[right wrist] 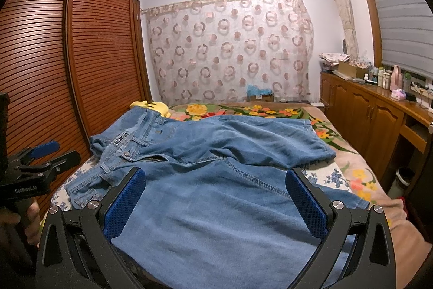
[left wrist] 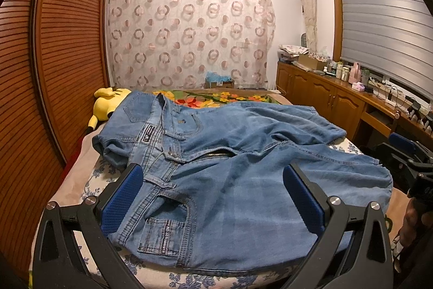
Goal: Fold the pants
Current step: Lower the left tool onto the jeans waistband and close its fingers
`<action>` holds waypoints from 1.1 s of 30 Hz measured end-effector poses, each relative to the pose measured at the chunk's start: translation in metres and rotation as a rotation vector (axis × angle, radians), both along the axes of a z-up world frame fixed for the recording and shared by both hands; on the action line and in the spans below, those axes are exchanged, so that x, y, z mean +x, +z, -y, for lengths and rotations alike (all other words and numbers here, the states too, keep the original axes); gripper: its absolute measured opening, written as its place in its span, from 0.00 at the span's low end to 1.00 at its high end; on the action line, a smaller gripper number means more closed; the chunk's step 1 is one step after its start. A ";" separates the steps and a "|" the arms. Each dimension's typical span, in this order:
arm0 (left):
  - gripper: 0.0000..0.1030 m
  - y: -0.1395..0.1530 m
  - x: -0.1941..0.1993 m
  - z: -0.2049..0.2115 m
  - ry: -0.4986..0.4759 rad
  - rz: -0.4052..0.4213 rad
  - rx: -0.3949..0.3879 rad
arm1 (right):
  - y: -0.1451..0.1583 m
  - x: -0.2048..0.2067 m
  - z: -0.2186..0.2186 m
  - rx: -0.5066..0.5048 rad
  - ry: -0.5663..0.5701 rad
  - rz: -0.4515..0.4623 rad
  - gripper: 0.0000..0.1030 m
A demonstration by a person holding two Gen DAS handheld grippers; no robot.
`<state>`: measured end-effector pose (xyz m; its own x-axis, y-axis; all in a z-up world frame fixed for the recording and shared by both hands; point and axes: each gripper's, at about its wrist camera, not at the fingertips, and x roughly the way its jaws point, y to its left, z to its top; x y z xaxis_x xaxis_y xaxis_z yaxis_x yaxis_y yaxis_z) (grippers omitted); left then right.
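Observation:
Blue denim pants (left wrist: 230, 161) lie spread on the bed, waistband to the left, legs running right. In the right wrist view the pants (right wrist: 216, 180) show a leg seam and one leg lying over the other. My left gripper (left wrist: 213, 194) is open and empty, hovering above the front pocket and waistband area. My right gripper (right wrist: 216, 197) is open and empty, above the near leg. The left gripper also shows in the right wrist view (right wrist: 46, 153) at the left edge, and the right gripper in the left wrist view (left wrist: 408, 153) at the right edge.
The bed (left wrist: 70, 197) has a floral sheet. A yellow plush toy (left wrist: 108, 102) lies at the far left corner. A louvred wooden wardrobe (left wrist: 54, 72) runs along the left. A wooden cabinet (right wrist: 379, 110) with bottles stands on the right under the window.

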<state>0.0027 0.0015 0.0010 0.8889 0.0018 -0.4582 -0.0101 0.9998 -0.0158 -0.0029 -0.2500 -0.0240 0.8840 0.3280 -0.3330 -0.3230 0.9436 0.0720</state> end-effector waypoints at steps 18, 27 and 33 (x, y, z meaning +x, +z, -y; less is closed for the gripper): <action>1.00 -0.047 0.018 -0.061 0.102 -0.127 -0.021 | -0.012 0.032 -0.002 -0.055 0.017 -0.103 1.00; 0.99 -0.074 0.008 -0.101 0.131 -0.181 -0.074 | -0.014 0.037 -0.008 -0.084 0.034 -0.145 1.00; 0.92 -0.087 0.003 -0.117 0.115 -0.213 -0.125 | -0.013 0.040 -0.008 -0.095 0.053 -0.167 1.00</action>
